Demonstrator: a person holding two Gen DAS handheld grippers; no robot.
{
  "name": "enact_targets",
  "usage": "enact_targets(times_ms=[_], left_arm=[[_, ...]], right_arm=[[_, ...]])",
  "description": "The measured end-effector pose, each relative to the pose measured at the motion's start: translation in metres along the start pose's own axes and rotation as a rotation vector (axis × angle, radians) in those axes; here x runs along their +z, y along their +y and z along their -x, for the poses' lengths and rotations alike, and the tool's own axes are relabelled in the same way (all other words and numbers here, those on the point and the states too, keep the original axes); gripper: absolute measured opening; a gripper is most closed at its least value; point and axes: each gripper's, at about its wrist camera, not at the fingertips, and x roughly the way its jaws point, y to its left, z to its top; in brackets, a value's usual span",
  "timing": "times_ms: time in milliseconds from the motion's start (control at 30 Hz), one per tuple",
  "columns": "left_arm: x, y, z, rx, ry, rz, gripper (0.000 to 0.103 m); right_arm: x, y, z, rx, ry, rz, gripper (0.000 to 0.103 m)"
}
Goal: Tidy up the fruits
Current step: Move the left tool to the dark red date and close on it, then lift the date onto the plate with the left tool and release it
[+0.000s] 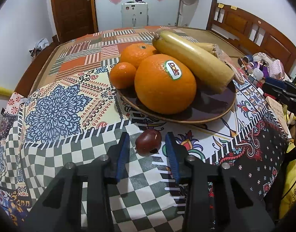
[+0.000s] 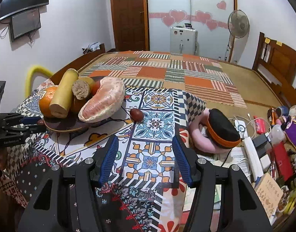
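Note:
A dark brown plate (image 1: 206, 120) holds a large stickered orange (image 1: 163, 85), two smaller oranges (image 1: 122, 75) and two yellow cane pieces (image 1: 196, 60). A small dark red fruit (image 1: 148, 142) lies on the patterned cloth in front of the plate, between the blue pads of my left gripper (image 1: 147, 147); a narrow gap shows on each side, so the pads do not press on it. In the right wrist view the plate (image 2: 66, 130) also carries a peeled pomelo segment (image 2: 103, 102). A second red fruit (image 2: 136, 114) lies beside it. My right gripper (image 2: 145, 154) hangs open over the cloth, holding nothing.
Right of the cloth lie a black-and-orange cap (image 2: 221, 129) on a pink cushion, a white power strip (image 2: 252, 154), cables and toys (image 2: 294, 123). A wooden headboard (image 2: 279, 71) rises at the right. A fan (image 2: 238, 24) and a white case (image 2: 183, 39) stand at the back.

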Motion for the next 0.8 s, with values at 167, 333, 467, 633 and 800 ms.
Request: enact_targets(times_ms=[167, 333, 467, 633, 800], left_arm=[[0.000, 0.001, 0.000, 0.005, -0.008, 0.006, 0.024], [-0.001, 0.009, 0.010, 0.036, -0.045, 0.004, 0.024], [0.003, 0.016, 0.024, 0.033, -0.080, 0.016, 0.024], [0.007, 0.022, 0.040, 0.013, -0.124, 0.028, 0.024], [0.008, 0.023, 0.042, -0.010, -0.131, 0.030, 0.024]], right_arm=[[0.003, 0.002, -0.008, 0.022, 0.012, 0.005, 0.054], [0.011, 0.006, -0.021, 0.013, 0.047, 0.031, 0.054], [0.020, 0.006, -0.035, 0.038, 0.077, 0.029, 0.054], [0.031, 0.004, -0.050, 0.056, 0.119, 0.029, 0.054], [0.035, 0.006, -0.065, 0.083, 0.175, 0.037, 0.039]])
